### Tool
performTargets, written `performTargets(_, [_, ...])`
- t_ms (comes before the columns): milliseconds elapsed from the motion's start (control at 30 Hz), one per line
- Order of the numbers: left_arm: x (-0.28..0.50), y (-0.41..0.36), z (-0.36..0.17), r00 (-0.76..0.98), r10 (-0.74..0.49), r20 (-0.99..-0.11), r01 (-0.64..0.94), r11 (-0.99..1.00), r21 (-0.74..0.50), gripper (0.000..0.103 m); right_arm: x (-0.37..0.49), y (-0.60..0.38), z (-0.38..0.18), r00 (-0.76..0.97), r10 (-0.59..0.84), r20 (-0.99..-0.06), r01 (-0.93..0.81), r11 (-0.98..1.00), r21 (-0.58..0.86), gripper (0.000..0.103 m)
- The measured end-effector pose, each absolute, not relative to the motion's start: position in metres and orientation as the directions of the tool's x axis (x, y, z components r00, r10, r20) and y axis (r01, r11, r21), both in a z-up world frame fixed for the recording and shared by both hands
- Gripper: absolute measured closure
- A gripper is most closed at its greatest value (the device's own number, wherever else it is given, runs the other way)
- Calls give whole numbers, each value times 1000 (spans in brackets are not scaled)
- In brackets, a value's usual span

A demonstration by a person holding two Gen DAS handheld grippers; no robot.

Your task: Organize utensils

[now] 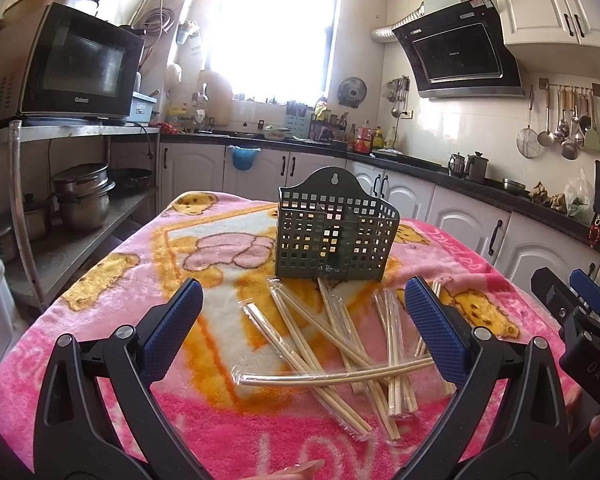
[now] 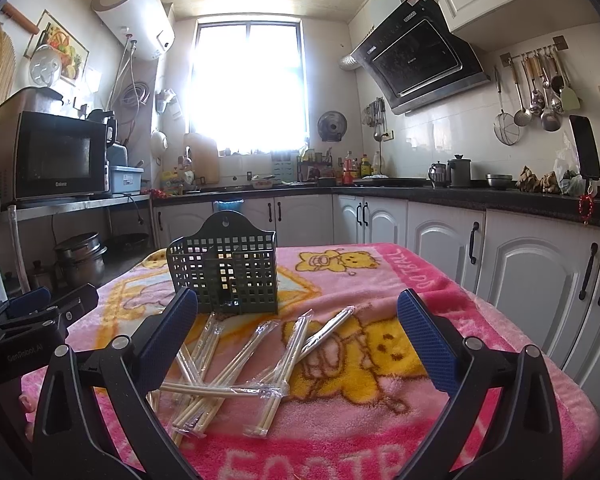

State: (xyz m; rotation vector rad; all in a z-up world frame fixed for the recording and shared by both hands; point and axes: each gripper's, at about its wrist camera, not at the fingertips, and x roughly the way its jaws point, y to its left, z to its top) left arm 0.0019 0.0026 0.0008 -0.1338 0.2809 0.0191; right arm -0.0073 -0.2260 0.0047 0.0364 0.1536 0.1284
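Note:
A dark green slotted utensil holder (image 1: 336, 236) (image 2: 226, 268) stands upright on the pink blanket, with nothing showing inside it. Several pairs of bamboo chopsticks in clear wrappers (image 1: 340, 344) (image 2: 236, 364) lie criss-crossed in a loose pile in front of it. My left gripper (image 1: 304, 312) hovers open above the near side of the pile, blue pads wide apart, nothing between them. My right gripper (image 2: 298, 320) is open too, above the right part of the pile. Each gripper shows at the edge of the other's view: the right gripper (image 1: 580, 308) and the left gripper (image 2: 32, 312).
The pink cartoon-bear blanket (image 1: 112, 292) (image 2: 440, 280) covers the table. A steel shelf with pots (image 1: 80, 196) and a microwave (image 1: 80, 68) stands on the left. White cabinets (image 2: 500, 256) and a dark counter run behind and to the right. A fingertip (image 1: 300, 470) shows at the bottom edge.

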Motion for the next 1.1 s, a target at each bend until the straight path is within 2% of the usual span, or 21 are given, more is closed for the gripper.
performTargets(1100, [0,-1,3,960,0,-279,-35,992,-123,9,-7,-229,6,980,126,-152,-120,992,48,6])
